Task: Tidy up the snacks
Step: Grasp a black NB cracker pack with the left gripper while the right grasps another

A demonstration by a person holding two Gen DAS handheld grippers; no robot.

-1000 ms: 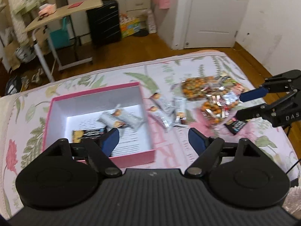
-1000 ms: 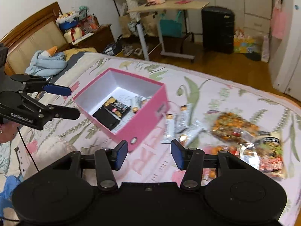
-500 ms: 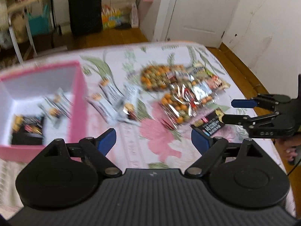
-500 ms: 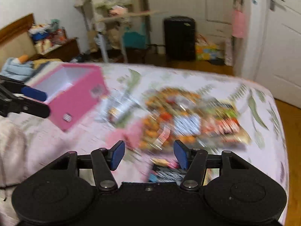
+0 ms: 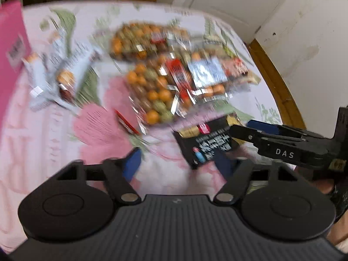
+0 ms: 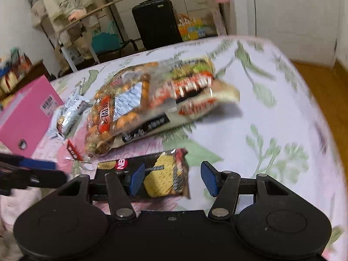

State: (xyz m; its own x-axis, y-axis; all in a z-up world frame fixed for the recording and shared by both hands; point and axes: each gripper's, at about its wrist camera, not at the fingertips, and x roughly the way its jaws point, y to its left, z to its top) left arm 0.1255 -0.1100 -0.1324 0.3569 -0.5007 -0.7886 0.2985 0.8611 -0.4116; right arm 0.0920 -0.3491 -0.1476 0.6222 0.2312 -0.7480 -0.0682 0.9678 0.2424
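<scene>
A black snack packet (image 5: 206, 143) with a yellow picture (image 6: 162, 179) lies on the floral bedspread, between both grippers. My right gripper (image 6: 173, 179) is open, its fingers on either side of the packet's near end, just above it. My left gripper (image 5: 180, 163) is open and empty, hovering just short of the packet. The right gripper also shows in the left wrist view (image 5: 245, 129). Clear bags of orange snacks (image 5: 156, 91) (image 6: 121, 108) and silver bars (image 5: 61, 76) lie further out. The pink box (image 6: 26, 117) stands at the left.
The bed's edge and wooden floor (image 6: 322, 80) are to the right. A black suitcase (image 6: 156, 21), a folding table (image 6: 91, 15) and a white door (image 5: 228, 2) stand beyond the bed.
Both grippers have swung away from the pink box toward the snack pile and dropped low. The right gripper has closed in over the black packet.
</scene>
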